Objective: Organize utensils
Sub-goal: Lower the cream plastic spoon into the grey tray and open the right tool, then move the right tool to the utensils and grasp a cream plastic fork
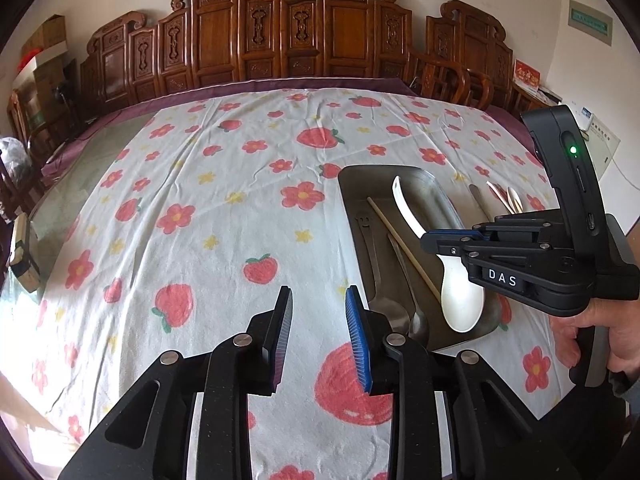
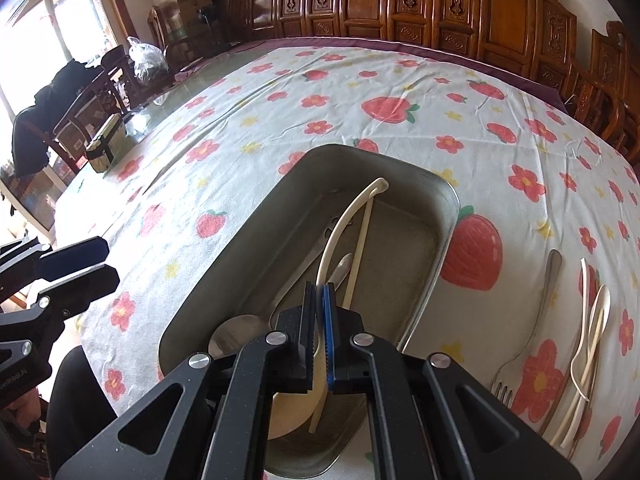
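The right gripper point(image 2: 319, 292) clamped the white spoon point(image 2: 340, 224) inside the metal tray point(image 2: 436, 256); the left gripper point(image 1: 318, 312) hung narrowly open and empty beside the tray's left edge.

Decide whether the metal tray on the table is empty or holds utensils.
Not empty. Inside the metal tray lie a metal spoon, a chopstick and a white spoon.

"DAS" on the right tongs point(image 1: 430, 237)

Bare tablecloth point(image 1: 180, 208) left of the metal tray point(image 2: 256, 232) — open passage; right gripper point(image 1: 430, 238) blocks the tray; fork point(image 2: 532, 328) beside it
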### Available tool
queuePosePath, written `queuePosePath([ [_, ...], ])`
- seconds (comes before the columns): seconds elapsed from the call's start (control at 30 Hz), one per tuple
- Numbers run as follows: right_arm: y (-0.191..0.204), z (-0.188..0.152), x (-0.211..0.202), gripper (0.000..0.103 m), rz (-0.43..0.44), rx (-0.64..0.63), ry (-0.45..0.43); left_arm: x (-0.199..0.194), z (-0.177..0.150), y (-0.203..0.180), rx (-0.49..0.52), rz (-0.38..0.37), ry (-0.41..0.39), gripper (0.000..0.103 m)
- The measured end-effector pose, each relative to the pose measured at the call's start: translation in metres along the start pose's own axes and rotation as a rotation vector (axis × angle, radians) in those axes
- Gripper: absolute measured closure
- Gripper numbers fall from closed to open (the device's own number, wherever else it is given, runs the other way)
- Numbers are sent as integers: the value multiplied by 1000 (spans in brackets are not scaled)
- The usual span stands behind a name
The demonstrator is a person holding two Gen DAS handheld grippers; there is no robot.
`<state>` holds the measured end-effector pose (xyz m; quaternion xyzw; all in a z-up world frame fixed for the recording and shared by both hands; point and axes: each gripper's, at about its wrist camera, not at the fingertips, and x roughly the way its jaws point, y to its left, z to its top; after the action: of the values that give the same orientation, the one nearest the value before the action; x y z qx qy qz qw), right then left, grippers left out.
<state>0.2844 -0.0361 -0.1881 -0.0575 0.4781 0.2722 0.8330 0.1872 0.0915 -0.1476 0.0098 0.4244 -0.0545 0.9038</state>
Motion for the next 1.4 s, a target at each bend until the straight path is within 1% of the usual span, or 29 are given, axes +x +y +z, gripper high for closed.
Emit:
queuePosePath([
  [0.37, 0, -2, -8, 97, 20, 5, -16, -4, 0, -8, 7, -9, -4, 76],
  [0.47, -3, -4, -20, 97, 38, 14, -39, -5, 2, -13, 13, -17, -6, 75],
  [0.5, -5, -6, -26, 97, 41, 14, -51, -6, 2, -15, 15, -22, -8, 74],
  [0.53, -7, -8, -32, 97, 42, 11, -62, -6, 3, -18, 17, -26, -11, 70],
  [0.63, -20, -18, -56, 97, 22, 6, -96, -9, 6, -29, 33, -38, -23, 68],
  [0.7, -36, -28, -74, 97, 12, 20, -114, -10, 8, -37, 41, -53, -29, 65],
  [0.77, -53, -37, -87, 97, -15, 31, -123, -11, 11, -47, 51, -69, -38, 55],
  [0.83, -75, -46, -97, 97, -49, 44, -123, -12, 13, -57, 58, -87, -45, 49],
  [0.87, -88, -51, -101, 97, -68, 54, -120, -12, 14, -61, 60, -96, -47, 43],
  [0.9, -98, -56, -104, 97, -83, 63, -117, -11, 16, -68, 64, -103, -49, 39],
  [0.93, -113, -61, -107, 97, -102, 79, -110, -11, 18, -74, 69, -107, -55, 33],
  [1.0, -139, -70, -108, 97, -127, 103, -92, -11, 22, -84, 81, -116, -64, 30],
  [1.07, -161, -74, -105, 97, -154, 113, -73, -10, 27, -96, 90, -122, -79, 23],
  [1.2, -199, -80, -96, 97, -134, 184, -64, -7, 33, -114, 111, -138, -91, 21],
  [1.27, -206, -79, -87, 97, -127, 205, -54, -3, 34, -124, 126, -141, -89, 21],
  [1.33, -212, -78, -77, 97, -138, 205, -36, -1, 33, -131, 142, -142, -85, 21],
  [1.37, -214, -77, -71, 94, -134, 207, -25, 0, 32, -134, 148, -144, -82, 21],
  [1.4, -215, -76, -66, 86, -130, 210, -19, 0, 32, -137, 155, -146, -80, 21],
])
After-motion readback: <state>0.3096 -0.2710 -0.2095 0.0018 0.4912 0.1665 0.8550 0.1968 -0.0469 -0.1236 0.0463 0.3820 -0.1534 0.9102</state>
